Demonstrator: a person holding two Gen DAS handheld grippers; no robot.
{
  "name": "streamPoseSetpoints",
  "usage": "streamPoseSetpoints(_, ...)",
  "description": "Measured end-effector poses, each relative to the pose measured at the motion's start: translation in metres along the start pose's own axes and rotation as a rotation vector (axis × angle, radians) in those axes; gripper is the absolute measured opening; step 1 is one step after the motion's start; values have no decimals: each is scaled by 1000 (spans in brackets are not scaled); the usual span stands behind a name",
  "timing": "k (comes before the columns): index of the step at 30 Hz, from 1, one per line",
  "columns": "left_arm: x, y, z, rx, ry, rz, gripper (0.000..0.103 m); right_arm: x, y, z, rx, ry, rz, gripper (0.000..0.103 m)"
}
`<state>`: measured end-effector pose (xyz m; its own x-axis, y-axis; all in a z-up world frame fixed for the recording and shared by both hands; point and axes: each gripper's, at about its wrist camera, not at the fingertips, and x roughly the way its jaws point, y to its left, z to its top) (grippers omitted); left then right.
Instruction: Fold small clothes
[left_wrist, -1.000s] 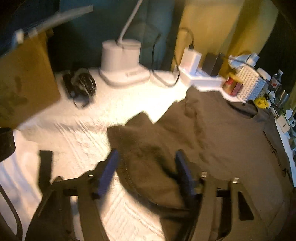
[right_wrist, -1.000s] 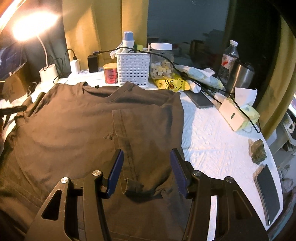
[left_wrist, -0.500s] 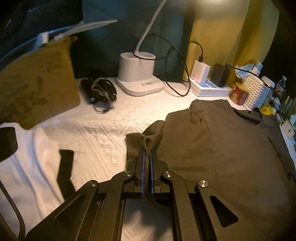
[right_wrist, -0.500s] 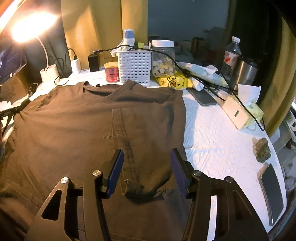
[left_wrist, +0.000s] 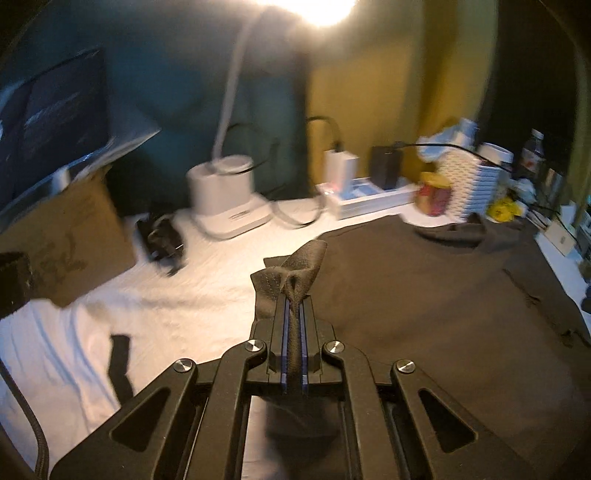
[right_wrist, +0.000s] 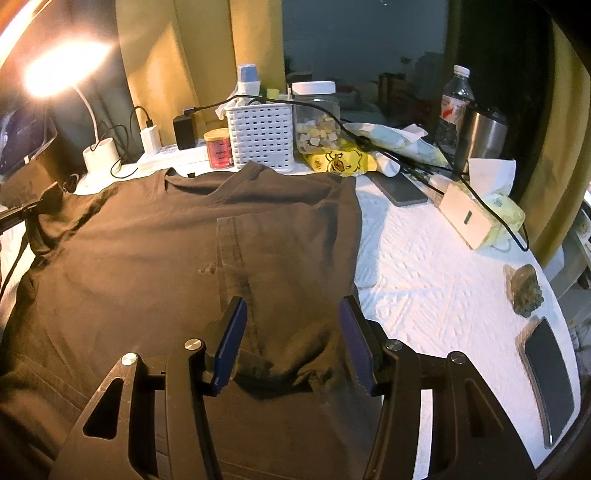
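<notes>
A second ago the left claw (left_wrist: 293, 317) stood open over the sleeve (left_wrist: 291, 275) of the shirt (right_wrist: 192, 258); now its pads are pressed tight on a bunched fold of that sleeve, which stands up in a peak above the fingertips and is lifted off the white cloth (left_wrist: 177, 306) on the desk, and the view is blurred. From the right wrist view the same sleeve shows raised at the shirt's left edge. The right claw (right_wrist: 293, 339) has not shifted: its jaws stand wide apart, low over the right sleeve, which lies folded in on the shirt; the pads press on nothing. The brown shirt lies spread flat across the middle of the desk, collar toward the back edge, its folded right side well short of the right edge. Along the back edge stand a white basket (right_wrist: 260, 136) with a blue-capped bottle (right_wrist: 248, 79) sticking out of it, a clear jar (right_wrist: 316, 118) holding pale chunks, a small red tub (right_wrist: 219, 147), a water bottle (right_wrist: 454, 107) and a steel cup (right_wrist: 482, 136); what is in the last three cannot be told. A lit lamp (right_wrist: 98, 147) stands at the back left corner.
</notes>
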<state>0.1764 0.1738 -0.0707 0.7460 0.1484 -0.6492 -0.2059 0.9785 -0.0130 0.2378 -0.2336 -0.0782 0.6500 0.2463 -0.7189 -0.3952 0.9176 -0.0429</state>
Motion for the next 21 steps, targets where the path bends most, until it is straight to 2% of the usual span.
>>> streamPoseSetpoints(10,18,-73,1,118,50,-129,3,-9,-22,-12,45,-18,0,55)
streamPoseSetpoints(13,25,-92,-5,148,94,-182,4,-11,-28,-15,57,-20,-1,55)
streamPoseSetpoints(17,39,-117,-16,187,208,-242,7,-13,-31,-18,67,-21,0,55)
streamPoseSetpoints(18,37,-121,-18,193,212,-247,11,-14,-32,-19,69,-22,2,55)
streamPoseSetpoints(19,34,-123,-20,195,212,-262,26,-14,-32,-19,69,-23,3,55)
streamPoseSetpoints(20,29,-124,-21,194,210,-289,47,-15,-32,-20,69,-24,5,55)
streamPoseSetpoints(21,23,-124,-21,190,203,-307,57,-15,-32,-20,68,-25,6,55)
